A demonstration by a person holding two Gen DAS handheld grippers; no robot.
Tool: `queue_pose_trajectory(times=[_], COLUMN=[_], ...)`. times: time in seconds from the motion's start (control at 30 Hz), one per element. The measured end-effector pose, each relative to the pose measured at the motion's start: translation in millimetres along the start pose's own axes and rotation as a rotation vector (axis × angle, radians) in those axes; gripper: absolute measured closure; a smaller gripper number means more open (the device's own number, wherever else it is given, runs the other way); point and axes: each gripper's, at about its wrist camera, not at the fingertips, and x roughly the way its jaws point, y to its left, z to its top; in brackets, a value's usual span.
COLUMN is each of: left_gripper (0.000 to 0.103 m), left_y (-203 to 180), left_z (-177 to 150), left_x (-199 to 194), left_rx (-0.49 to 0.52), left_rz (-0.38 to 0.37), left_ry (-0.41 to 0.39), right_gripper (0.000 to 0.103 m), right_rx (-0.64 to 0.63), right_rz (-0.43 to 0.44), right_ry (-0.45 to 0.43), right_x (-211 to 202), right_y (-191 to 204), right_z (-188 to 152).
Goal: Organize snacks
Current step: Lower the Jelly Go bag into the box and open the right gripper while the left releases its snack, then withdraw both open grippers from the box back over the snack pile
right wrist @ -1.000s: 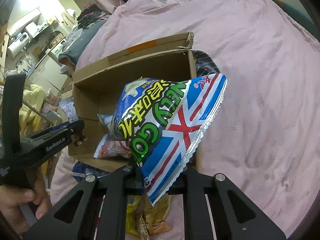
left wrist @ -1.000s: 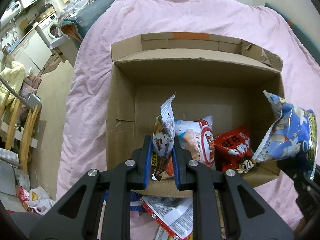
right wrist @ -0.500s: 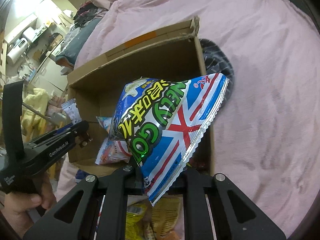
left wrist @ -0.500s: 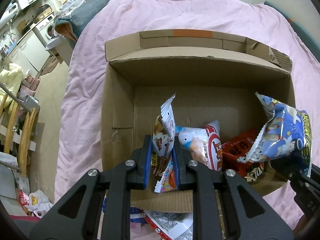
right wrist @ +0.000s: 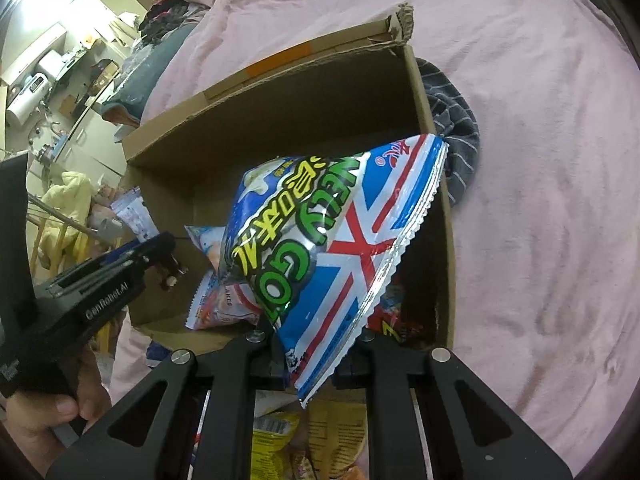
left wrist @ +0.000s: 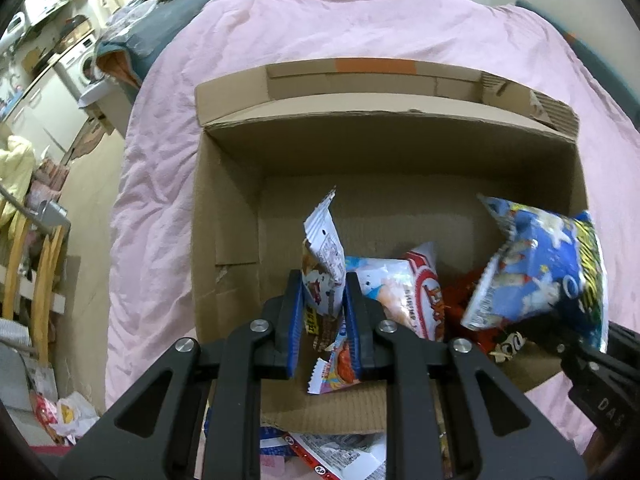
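"GenRobot.AI" on left gripper (right wrist: 156, 250) body, left of frame. Green letters "GO" on blue chip bag (right wrist: 332, 248), centre. "SHRIMP" on white bag (left wrist: 400, 292), centre.

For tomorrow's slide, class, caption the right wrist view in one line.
Right gripper holds a blue snack bag over an open cardboard box on a pink bedspread.

- The left wrist view looks steeply down along the left claw (left wrist: 323, 312), close above the open brown cardboard box (left wrist: 236, 216) ahead of it on the pink bed cover (left wrist: 360, 28).
- The right wrist view looks down along the right claw (right wrist: 310, 356) from the box's (right wrist: 304, 96) near right corner.
- Both views share the box interior; each shows the other claw at its edge.
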Motion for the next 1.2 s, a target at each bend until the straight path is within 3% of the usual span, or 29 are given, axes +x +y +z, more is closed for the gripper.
queue_pose_trajectory(times=[0.1,0.17,0.27,0.4,0.43,0.47,0.53,0.57,0.73,0.87,1.07,1.2], left_gripper=[0.08,0.053,0.031,0.025,0.024,0.024,0.024,0.024,0.024,0.023,0.02,0.02], left_y=[-1,-1,-2,-3,-2,-1,2,4,17,23,33,39], left_z=[1,1,0,-1,-1,-1,0,0,-3,-6,-10,-15], left_x=[-7,-13,-21,-30,-33,-35,-36,-36,-38,-47,-63,-80], left_rx=[0.008,0.003,0.014,0.035,0.032,0.029,0.022,0.015,-0.04,-0.052,-0.041,-0.012], left_rz=[0.002,0.006,0.015,0.038,0.043,0.038,0.029,0.025,0.0,0.016,-0.014,-0.032], left_ry=[-0.033,-0.064,-0.1,-0.137,-0.148,-0.151,-0.147,-0.142,-0.129,-0.154,-0.177,-0.218], right_gripper=[0.089,0.086,0.085,0.083,0.074,0.053,0.028,0.025,0.022,0.01,0.007,0.007], right_rx=[-0.034,-0.045,-0.031,0.009,0.02,0.027,0.047,0.049,0.036,0.018,-0.018,-0.048], right_rz=[-0.024,-0.022,-0.018,-0.029,-0.028,-0.022,-0.007,-0.007,-0.019,-0.061,-0.067,-0.119], right_ry=[-0.009,-0.016,-0.04,-0.067,-0.068,-0.068,-0.089,-0.103,-0.109,-0.146,-0.221,-0.272], right_x=[-1,-3,-9,-17,-17,-18,-22,-24,-29,-34,-50,-59], right_y=[7,10,6,-3,-5,-6,-9,-8,-9,-6,1,9], right_z=[-1,-1,0,3,3,3,2,2,3,3,3,0])
